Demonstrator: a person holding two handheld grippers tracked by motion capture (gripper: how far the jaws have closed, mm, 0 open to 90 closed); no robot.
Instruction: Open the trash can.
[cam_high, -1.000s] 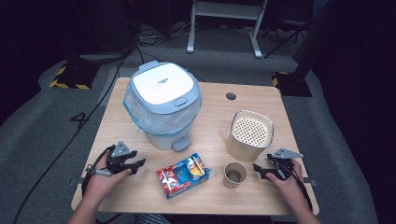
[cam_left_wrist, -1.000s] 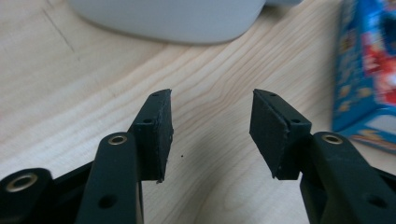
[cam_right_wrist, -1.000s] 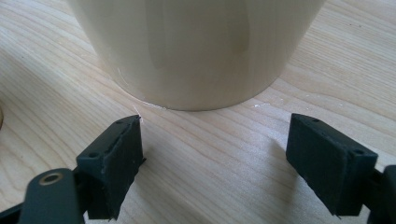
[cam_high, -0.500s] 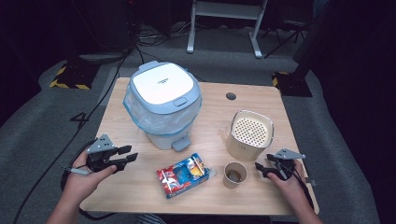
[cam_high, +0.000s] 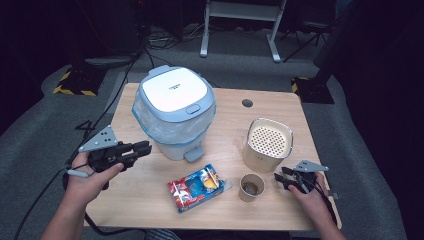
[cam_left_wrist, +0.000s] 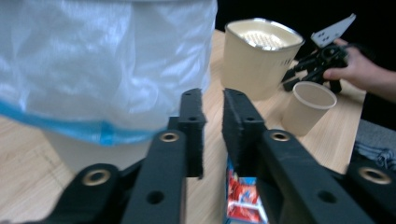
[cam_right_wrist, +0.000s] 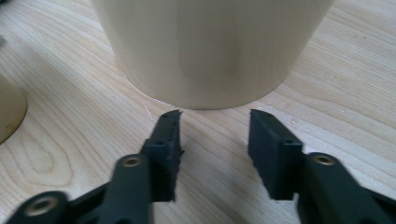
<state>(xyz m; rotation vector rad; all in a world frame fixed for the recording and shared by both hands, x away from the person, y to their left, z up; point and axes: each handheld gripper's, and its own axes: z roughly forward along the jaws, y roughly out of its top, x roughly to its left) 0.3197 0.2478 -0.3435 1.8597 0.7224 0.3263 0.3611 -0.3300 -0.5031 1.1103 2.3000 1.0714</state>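
A wooden table (cam_high: 150, 205) stands on grey carpet in a dark room, with cables and a metal stand behind it. On it sit a lidded bin (cam_high: 174, 112) lined with a plastic bag, a cream container (cam_high: 268, 144) with a perforated top, a paper cup (cam_high: 250, 187) and a snack packet (cam_high: 198, 187).

The right hand-held gripper (cam_high: 280, 179) rests low at the table's right front, its jaws pointing left toward the cup, which stands just beside the tips, upright, with the container just behind it. In the right gripper view the right hand-held gripper (cam_right_wrist: 214, 140) has its jaws apart with nothing between them; they have just been closing, and a cream wall (cam_right_wrist: 210, 51) stands right ahead of the tips without touching them. This hand is by far the nearer to the cup, and nothing lies in between.

The left hand-held gripper (cam_high: 142, 148) is held above the table's left side, pointing right at the bin's lower wall. In the left gripper view the left hand-held gripper (cam_left_wrist: 212, 116) shows a narrow gap between the jaws, which have just been closing on nothing. The packet lies flat below and beyond it, long axis slanting across the table; the bin's pedal (cam_high: 194, 153) juts out near the packet's far edge.
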